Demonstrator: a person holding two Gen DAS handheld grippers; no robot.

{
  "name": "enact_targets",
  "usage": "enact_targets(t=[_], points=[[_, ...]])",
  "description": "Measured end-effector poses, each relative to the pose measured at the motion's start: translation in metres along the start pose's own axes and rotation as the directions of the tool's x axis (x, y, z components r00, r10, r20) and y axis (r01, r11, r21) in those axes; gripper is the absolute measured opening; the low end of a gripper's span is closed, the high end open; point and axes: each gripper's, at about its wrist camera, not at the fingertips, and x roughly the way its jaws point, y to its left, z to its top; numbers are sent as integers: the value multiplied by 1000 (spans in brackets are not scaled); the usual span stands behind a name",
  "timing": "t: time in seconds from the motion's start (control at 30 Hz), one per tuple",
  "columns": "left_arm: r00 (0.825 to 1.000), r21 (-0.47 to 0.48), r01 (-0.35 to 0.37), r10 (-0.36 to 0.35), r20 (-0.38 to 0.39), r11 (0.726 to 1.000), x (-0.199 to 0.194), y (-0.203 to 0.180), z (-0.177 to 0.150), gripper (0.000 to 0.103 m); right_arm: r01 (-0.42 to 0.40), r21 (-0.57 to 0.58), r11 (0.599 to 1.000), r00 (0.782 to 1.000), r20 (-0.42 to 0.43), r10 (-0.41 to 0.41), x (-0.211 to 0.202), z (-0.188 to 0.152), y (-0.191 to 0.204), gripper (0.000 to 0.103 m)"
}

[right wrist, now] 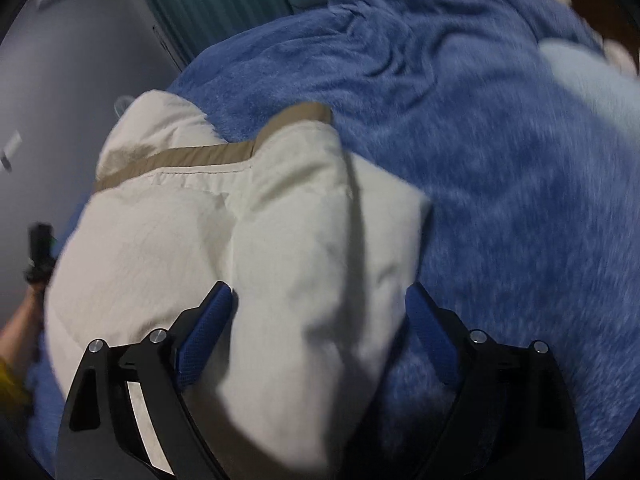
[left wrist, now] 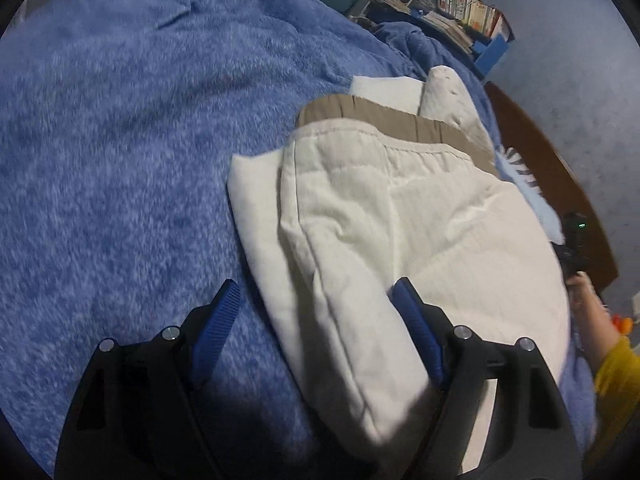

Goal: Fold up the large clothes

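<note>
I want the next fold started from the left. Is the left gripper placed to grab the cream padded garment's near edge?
Probably yes. The left gripper is open, straddling the edge of the cream padded garment on the blue fleece blanket, with nothing in between.

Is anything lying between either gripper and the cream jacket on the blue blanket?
Nothing visible. The left gripper and right gripper both stand open directly over the folded cream jacket, which lies alone on the blue blanket.
</note>
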Motion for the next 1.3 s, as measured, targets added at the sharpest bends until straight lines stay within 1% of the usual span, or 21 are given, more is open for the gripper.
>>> enact_targets(t=[0.03, 0.1, 0.17, 0.2, 0.4, 0.47, 0.57, 0.67, 0.73, 0.8, 0.83, 0.9, 0.93, 0.97, 1.0, 1.03, 1.07, 1.1, 1.2, 1.27, 1.3], points=[[1000, -12, 31, -31, -1, 999, -1, 3, -3, 73, -39, 26, 999, 999, -8, 40, 0, -3, -5, 83], [997, -25, 81, -81, 5, 996, 0, 8, -4, 70, -95, 50, 994, 995, -8, 95, 1, -5, -9, 73], [994, -21, 106, -105, 12, 994, 6, 7, 1, 69, -130, 53, 990, 991, -8, 130, 3, -4, -9, 68], [993, -15, 114, -114, 15, 993, 9, 7, 3, 69, -135, 53, 989, 991, -12, 135, 5, -3, -9, 68], [989, -35, 143, -141, 44, 989, 35, 2, 29, 70, -163, 152, 975, 985, -25, 169, 28, 16, -26, 77], [989, -28, 145, -144, 46, 989, 36, 1, 29, 69, -144, 143, 979, 988, -29, 150, 24, 15, -24, 77], [987, -30, 160, -159, 37, 987, 32, 2, 24, 69, -128, 120, 984, 991, -32, 133, 10, 6, -28, 81], [987, -21, 157, -157, 23, 987, 24, 0, 17, 67, -185, 159, 970, 981, -34, 192, 7, -3, -40, 81], [985, -43, 172, -171, 25, 984, 22, 2, 14, 66, -218, 182, 959, 972, -45, 230, 16, -3, -44, 85], [984, -61, 176, -174, 26, 983, 26, 3, 14, 66, -265, 194, 945, 959, -52, 280, 32, 5, -41, 84], [984, -67, 176, -174, 29, 982, 30, 2, 17, 66, -276, 193, 941, 956, -48, 290, 38, 10, -38, 82], [987, -78, 157, -154, 40, 985, 37, -1, 22, 66, -275, 184, 944, 959, -22, 283, 49, 23, -29, 65], [989, -82, 143, -139, 46, 986, 39, -3, 23, 66, -250, 166, 954, 967, -12, 255, 53, 29, -22, 62], [992, -79, 120, -117, 49, 990, 39, -6, 24, 59, -230, 150, 961, 972, -11, 235, 52, 30, -18, 55], [994, -66, 104, -100, 51, 992, 37, -10, 24, 47, -213, 136, 968, 976, -7, 216, 50, 30, -14, 48], [994, -48, 93, -90, 53, 994, 34, -15, 24, 40, -200, 117, 973, 980, 12, 200, 43, 30, -11, 43], [996, -32, 75, -73, 57, 997, 30, -21, 24, 28, -192, 99, 976, 981, 29, 190, 37, 29, -8, 34], [997, -12, 56, -55, 60, 998, 26, -28, 26, 20, -169, 67, 983, 985, 50, 166, 28, 29, -2, 27], [997, 80, -31, 25, 74, 996, 9, -57, 30, 12, -60, -45, 997, 993, 96, 64, 4, 29, 25, 18], [995, 105, -55, 46, 88, 993, -3, -68, 31, 10, 19, -119, 993, 992, 124, -4, -12, 29, 44, 15], [994, 113, -62, 52, 97, 992, -9, -74, 31, 9, 42, -141, 989, 991, 132, -23, -20, 27, 50, 13]])
